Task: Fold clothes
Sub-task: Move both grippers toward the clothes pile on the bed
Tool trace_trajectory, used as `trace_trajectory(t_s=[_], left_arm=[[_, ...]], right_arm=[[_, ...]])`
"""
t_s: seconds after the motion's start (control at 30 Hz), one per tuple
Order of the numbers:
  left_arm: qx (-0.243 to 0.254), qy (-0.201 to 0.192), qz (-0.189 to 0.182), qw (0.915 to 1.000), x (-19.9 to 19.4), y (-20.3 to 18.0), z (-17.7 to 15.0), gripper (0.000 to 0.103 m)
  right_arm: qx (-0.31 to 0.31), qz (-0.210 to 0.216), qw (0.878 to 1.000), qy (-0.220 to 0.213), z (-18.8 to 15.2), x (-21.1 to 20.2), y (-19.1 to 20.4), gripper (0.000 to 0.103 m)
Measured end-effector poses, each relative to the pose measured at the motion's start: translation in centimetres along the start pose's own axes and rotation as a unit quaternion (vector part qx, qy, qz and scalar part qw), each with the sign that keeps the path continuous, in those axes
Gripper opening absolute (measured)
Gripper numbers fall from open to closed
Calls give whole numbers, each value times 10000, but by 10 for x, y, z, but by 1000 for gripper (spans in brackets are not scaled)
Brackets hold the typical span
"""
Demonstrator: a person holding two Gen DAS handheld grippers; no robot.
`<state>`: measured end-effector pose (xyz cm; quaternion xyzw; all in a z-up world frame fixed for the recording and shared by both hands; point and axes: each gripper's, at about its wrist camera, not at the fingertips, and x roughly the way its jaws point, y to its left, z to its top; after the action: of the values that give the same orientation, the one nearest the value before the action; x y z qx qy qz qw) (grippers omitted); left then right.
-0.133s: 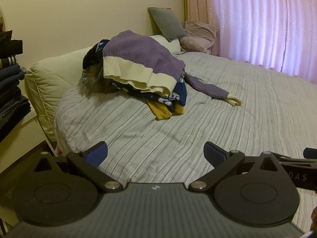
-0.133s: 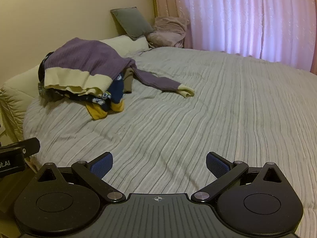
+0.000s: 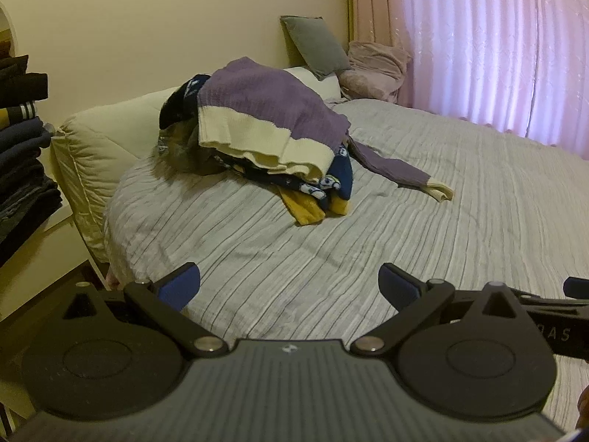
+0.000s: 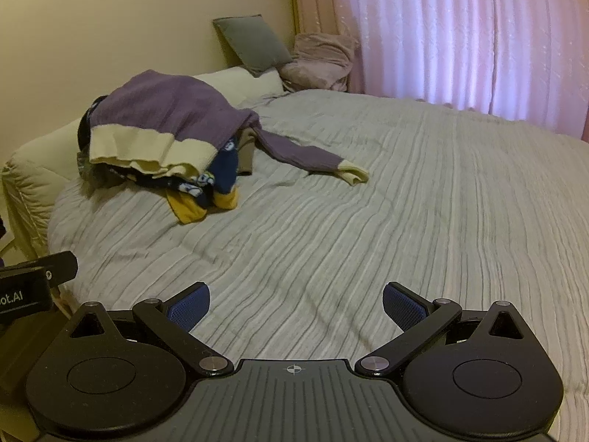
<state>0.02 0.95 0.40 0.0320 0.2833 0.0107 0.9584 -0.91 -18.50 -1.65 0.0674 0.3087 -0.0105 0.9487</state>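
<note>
**Clothes pile untouched, folding not begun**

Nothing has visibly shifted since the earlier frame; both views match it. We hold the left hand-held gripper [image 3: 289, 283] and the right hand-held gripper [image 4: 296, 304] released, jaws spread wide and empty, above the near edge of the bed [image 4: 423, 202]. Our clothes pile [image 3: 265, 136] sits heaped well apart from us, near the bed's far left side, a purple sweater [image 4: 165, 114] on top, one sleeve trailing out. We judge every garment there remains to fold.
</note>
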Motion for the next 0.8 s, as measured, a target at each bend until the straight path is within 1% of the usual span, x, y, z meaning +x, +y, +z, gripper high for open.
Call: trace_trajectory(t_s=[0.17, 0.3, 0.47, 0.8], left_arm=[[-19, -23, -7, 10000, -2, 12, 3, 102], [-38, -44, -8, 10000, -4, 21, 6, 102], [-101, -89, 82, 9999, -8, 29, 6, 102], [-139, -198, 315, 9992, -14, 45, 6, 102]], right_arm=[[-65, -61, 10000, -27, 2, 0, 4, 103], [-159, 11, 9999, -3, 5, 2, 11, 103], [-191, 87, 9998, 35, 10, 2, 16, 103], [-298, 245, 9992, -41, 14, -1, 29, 103]])
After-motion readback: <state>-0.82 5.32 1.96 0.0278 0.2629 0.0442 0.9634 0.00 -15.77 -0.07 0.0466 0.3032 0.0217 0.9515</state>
